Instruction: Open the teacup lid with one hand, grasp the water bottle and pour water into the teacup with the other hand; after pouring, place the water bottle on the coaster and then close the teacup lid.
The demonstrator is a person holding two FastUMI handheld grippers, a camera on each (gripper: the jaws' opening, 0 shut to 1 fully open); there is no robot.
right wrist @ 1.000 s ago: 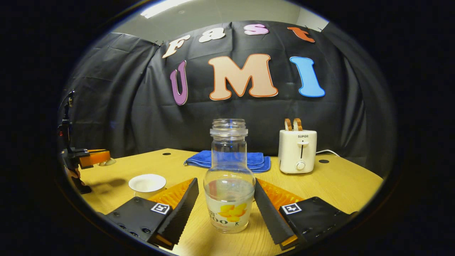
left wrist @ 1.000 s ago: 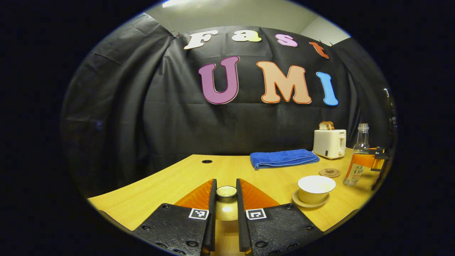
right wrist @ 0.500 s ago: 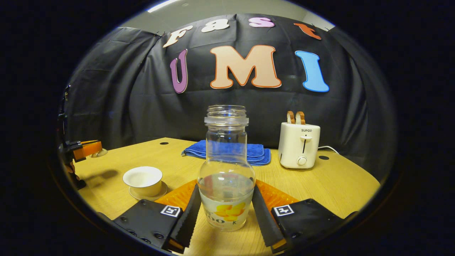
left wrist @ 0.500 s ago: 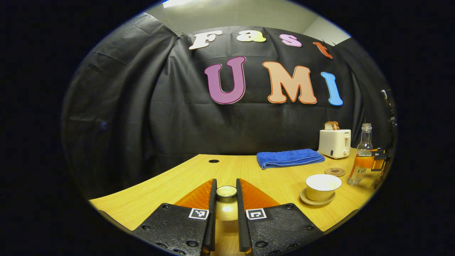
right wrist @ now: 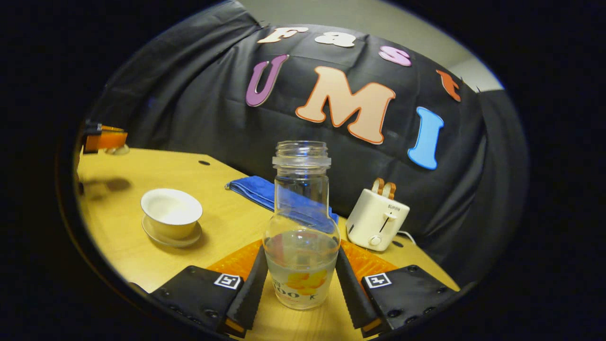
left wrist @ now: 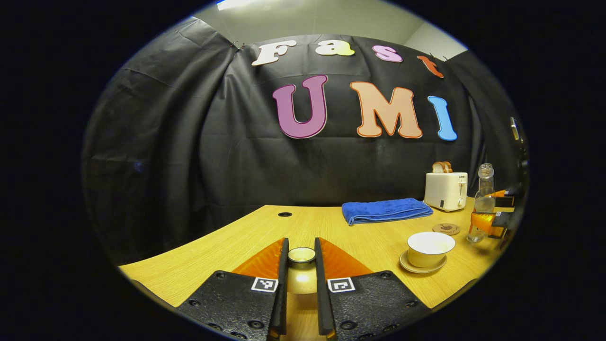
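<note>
We see the wooden desk (right wrist: 222,222) carrying everything, and we take the white toaster (right wrist: 376,219) at its back as our landmark. A folded blue towel (left wrist: 386,210) lies just left of the toaster in the left gripper view. The water bottle (right wrist: 301,227), clear glass, uncapped and partly filled, sits squarely between the fingers of the right gripper (right wrist: 299,284), which are pressed against both its sides low down; in the right gripper view the toaster appears behind it and to the right, and the whole scene looks tilted. In the left gripper view the bottle stands right of the toaster, with that gripper around it. The open teacup (left wrist: 430,248) on its saucer (left wrist: 420,268) sits in front of the toaster, toward us. The round coaster (left wrist: 446,229) lies between teacup and toaster. The teacup lid (left wrist: 301,273) is pinched between the nearly closed fingers of the left gripper (left wrist: 301,255), well left of the toaster.
</note>
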